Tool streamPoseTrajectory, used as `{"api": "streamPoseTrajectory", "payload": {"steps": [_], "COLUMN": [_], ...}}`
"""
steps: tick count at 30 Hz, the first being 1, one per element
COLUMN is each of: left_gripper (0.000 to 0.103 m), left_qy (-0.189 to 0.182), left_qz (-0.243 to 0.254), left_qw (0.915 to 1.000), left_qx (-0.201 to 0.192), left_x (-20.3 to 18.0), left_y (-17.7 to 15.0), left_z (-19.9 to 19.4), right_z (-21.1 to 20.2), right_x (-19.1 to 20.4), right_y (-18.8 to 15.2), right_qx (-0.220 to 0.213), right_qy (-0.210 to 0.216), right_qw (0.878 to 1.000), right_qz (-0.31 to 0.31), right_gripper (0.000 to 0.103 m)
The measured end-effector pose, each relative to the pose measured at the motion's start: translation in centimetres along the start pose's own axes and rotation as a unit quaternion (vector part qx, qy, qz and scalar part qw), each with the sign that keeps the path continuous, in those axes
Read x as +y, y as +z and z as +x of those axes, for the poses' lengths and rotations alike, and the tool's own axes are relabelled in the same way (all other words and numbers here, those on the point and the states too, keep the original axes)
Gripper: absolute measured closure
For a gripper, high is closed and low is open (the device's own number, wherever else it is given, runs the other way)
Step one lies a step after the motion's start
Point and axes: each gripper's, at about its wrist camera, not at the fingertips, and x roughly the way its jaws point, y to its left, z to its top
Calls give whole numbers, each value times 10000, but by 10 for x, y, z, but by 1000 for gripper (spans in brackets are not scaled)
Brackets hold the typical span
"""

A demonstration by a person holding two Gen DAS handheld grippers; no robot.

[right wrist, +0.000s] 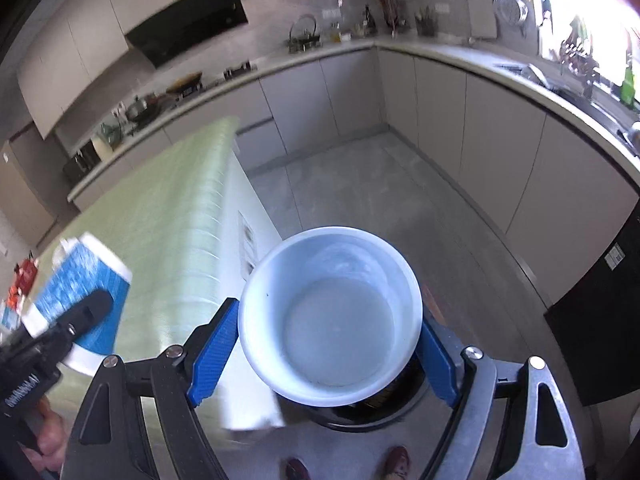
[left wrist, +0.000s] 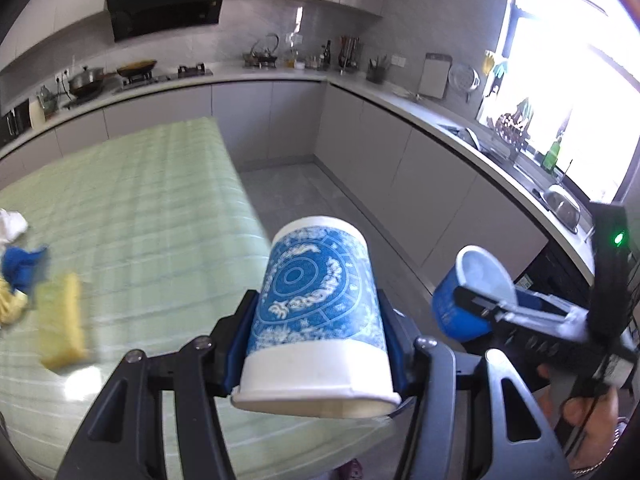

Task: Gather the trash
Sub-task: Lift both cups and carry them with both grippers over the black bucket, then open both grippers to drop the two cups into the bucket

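Behind right gripper, half-hidden black bin.

home kitchen, l-shaped counter.
range hood at 11 o'clock above a gas hob with wok and pot; sink under the bright window at 3 o'clock; green-clothed table at 9 o'clock.

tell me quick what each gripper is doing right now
Left gripper: shut on a blue patterned paper cup.
Right gripper: shut on a second paper cup, empty inside.
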Motion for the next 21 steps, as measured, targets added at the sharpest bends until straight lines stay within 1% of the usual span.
{"api": "streamPoseTrajectory", "payload": {"steps": [1, 4, 7, 11, 12, 13, 14, 16, 17, 18, 20, 21], "left_gripper": [46, 46, 46, 44, 43, 42, 41, 38, 35, 33, 26, 26], "left_qy": [4, 54, 185, 479, 703, 795, 778, 875, 957, 962, 1086, 1122], "left_qz": [-35, -100, -187, -342, -344, -389, -427, -448, -438, -449, -480, -493], "left_qw": [10000, 9996, 9988, 9960, 9940, 9926, 9923, 9905, 9894, 9890, 9868, 9862], "left_qx": [73, 277, 410, 667, 769, 831, 869, 959, 998, 1030, 1097, 1111], "left_x": [-10, -39, -57, -69, -69, -69, -70, -71, -72, -73, -76, -79], "left_y": [0, -8, -16, -27, -29, -32, -35, -38, -39, -40, -39, -39], "left_z": [9, 31, 48, 72, 77, 82, 85, 94, 99, 102, 110, 112], "right_z": [8, 32, 60, 94, 104, 113, 118, 128, 130, 132, 133, 132], "right_x": [-13, -30, -47, -56, -58, -59, -60, -65, -69, -73, -74, -76], "right_y": [1, -3, -10, -20, -21, -22, -25, -26, -26, -24, -18, -16], "right_qx": [116, 421, 743, 1102, 1210, 1320, 1381, 1447, 1447, 1445, 1382, 1351], "right_qy": [54, 94, 231, 472, 539, 598, 632, 625, 627, 645, 615, 587], "right_qw": [9999, 9990, 9963, 9911, 9891, 9871, 9859, 9847, 9847, 9848, 9857, 9859], "right_qz": [-13, -138, -368, -572, -644, -684, -701, -744, -743, -718, -746, -800], "right_gripper": [19, 19, 19, 18, 17, 17, 17, 16, 16, 16, 16, 15]}}
